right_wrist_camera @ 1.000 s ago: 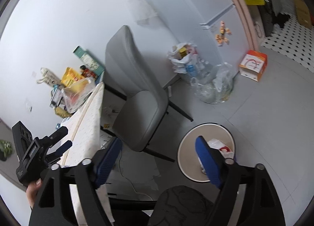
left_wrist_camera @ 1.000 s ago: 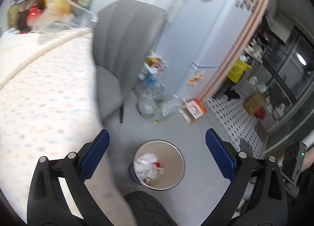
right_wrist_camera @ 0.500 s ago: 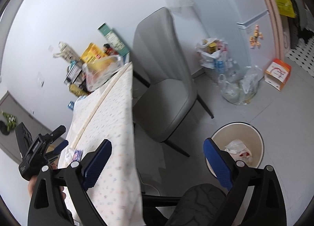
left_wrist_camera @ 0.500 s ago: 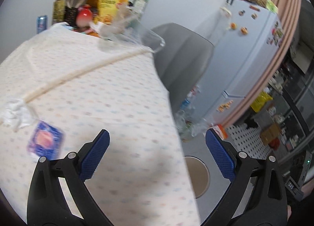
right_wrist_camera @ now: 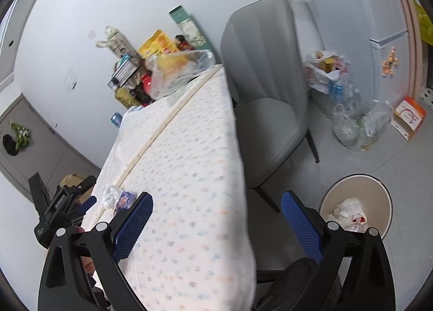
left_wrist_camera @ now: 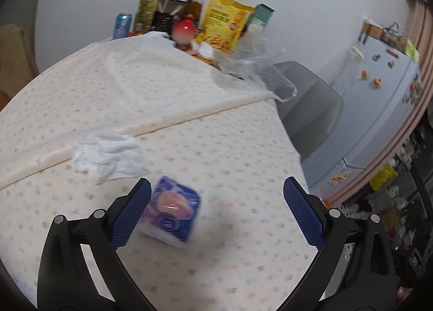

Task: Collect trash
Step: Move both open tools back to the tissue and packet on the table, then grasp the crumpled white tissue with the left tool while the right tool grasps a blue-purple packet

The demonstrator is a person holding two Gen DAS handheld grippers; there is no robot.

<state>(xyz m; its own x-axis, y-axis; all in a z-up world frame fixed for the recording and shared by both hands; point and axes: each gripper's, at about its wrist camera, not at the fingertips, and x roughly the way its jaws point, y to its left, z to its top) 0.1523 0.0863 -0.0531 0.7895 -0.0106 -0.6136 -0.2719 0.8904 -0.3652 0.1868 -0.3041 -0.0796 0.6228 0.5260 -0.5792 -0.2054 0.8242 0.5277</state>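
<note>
Left wrist view: the table [left_wrist_camera: 189,100], under a dotted cloth, fills most of the frame. At its far end by the wall stand a yellow snack bag [left_wrist_camera: 223,23], a red jar [left_wrist_camera: 184,31], a blue can [left_wrist_camera: 122,24] and a clear plastic bag [left_wrist_camera: 251,67]. Off the table's right edge are a grey chair [left_wrist_camera: 311,116] and a fridge [left_wrist_camera: 379,111]. A crumpled tissue [left_wrist_camera: 108,158] lies on the cloth, and just nearer than it a blue wrapper [left_wrist_camera: 173,216], blurred, so its print is hard to read. The left tongs [left_wrist_camera: 216,213] are spread wide with nothing gripped; the wrapper sits just inside the left pad, apparently not pressed.

Right wrist view: the right tongs [right_wrist_camera: 216,225] have just been opening and stand wide and empty over the table's near right edge. Right of the table, the chair [right_wrist_camera: 265,111] is tucked in, and a bin [right_wrist_camera: 357,202] with trash in it sits on the floor. Tissue [right_wrist_camera: 109,196] and wrapper [right_wrist_camera: 125,198] lie at the table's left edge, next to the left tongs [right_wrist_camera: 78,202].
</note>
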